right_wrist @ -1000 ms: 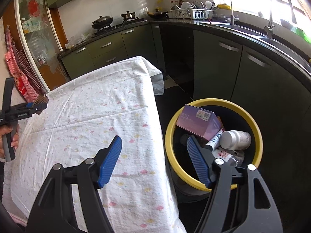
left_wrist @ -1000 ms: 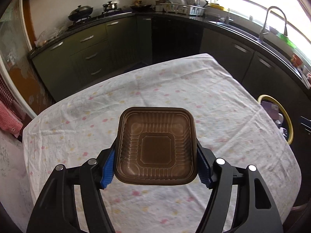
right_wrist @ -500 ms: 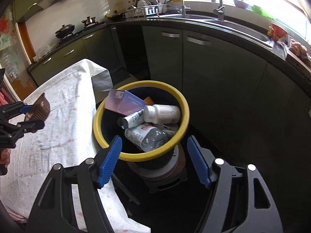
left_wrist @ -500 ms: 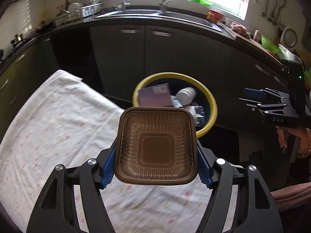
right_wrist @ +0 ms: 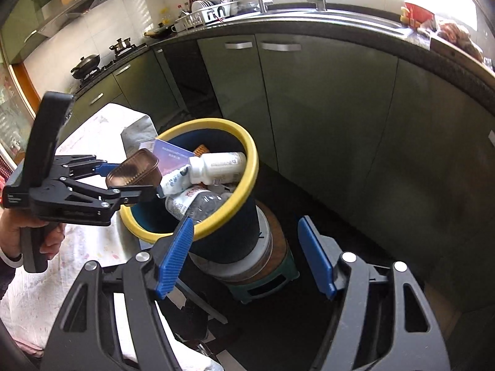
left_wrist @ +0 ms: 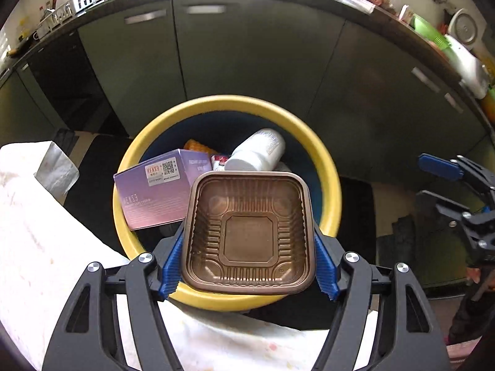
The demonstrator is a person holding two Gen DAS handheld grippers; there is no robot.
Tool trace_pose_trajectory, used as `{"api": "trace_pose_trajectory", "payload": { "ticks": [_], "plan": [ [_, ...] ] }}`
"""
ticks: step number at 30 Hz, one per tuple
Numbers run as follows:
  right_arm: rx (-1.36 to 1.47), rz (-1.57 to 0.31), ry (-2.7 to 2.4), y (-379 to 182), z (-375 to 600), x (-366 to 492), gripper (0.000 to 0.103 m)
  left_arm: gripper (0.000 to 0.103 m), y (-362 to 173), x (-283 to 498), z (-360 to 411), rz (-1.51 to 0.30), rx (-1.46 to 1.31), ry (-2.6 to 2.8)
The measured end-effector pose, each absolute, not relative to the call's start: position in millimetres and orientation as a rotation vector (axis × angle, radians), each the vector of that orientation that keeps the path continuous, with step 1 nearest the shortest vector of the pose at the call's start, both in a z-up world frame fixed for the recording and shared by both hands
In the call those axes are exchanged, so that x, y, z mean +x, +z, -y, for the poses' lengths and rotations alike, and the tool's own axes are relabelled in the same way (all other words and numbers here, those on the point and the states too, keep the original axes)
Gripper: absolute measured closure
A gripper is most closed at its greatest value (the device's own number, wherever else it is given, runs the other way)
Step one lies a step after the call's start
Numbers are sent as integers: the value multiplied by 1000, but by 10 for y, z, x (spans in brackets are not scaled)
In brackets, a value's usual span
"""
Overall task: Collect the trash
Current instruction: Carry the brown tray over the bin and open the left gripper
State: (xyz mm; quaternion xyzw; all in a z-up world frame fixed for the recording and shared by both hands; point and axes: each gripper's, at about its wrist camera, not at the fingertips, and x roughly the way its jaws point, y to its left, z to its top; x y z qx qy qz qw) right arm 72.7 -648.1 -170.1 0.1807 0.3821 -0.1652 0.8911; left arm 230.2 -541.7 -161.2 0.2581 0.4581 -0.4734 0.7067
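My left gripper (left_wrist: 247, 262) is shut on a brown plastic tray (left_wrist: 249, 232) and holds it over the near rim of the yellow-rimmed trash bin (left_wrist: 331, 182). In the right wrist view the left gripper (right_wrist: 133, 182) holds the tray (right_wrist: 133, 168) at the bin's left rim (right_wrist: 247, 170). The bin holds a purple box (left_wrist: 154, 191), a white bottle (left_wrist: 256, 151) and a clear bottle (right_wrist: 198, 204). My right gripper (right_wrist: 246, 255) is open and empty, just in front of the bin; it also shows in the left wrist view (left_wrist: 454, 185).
The table with a flowered white cloth (left_wrist: 37, 241) lies left of the bin. The bin stands on a round stool (right_wrist: 263, 266). Dark green kitchen cabinets (right_wrist: 324, 108) curve behind it, with a sink and dish rack (right_wrist: 210, 12) on the counter.
My left gripper has swung right from above the table, carrying the tray over the bin's rim. My right gripper has drawn back a little, staying open.
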Motion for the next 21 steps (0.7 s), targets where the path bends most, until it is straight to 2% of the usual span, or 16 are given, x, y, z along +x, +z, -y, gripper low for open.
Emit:
{"api": "trace_pose_trajectory", "payload": {
  "ticks": [3, 6, 11, 15, 21],
  "plan": [
    [392, -802, -346, -1750, 6526, 726, 37, 32, -1658, 2327, 5458, -1020, 579, -1028],
    [400, -802, -338, -1771, 6530, 726, 37, 24, -1626, 2333, 5492, -1001, 575, -1014],
    [399, -794, -326, -1757, 6489, 727, 37, 24, -1456, 2296, 5337, -956, 554, -995],
    [395, -788, -306, -1745, 6435, 738, 36, 24, -1148, 2210, 4939, -874, 482, -968],
    [379, -782, -260, -1706, 6307, 778, 35, 13, -691, 1979, 4048, -758, 341, -886]
  ]
}}
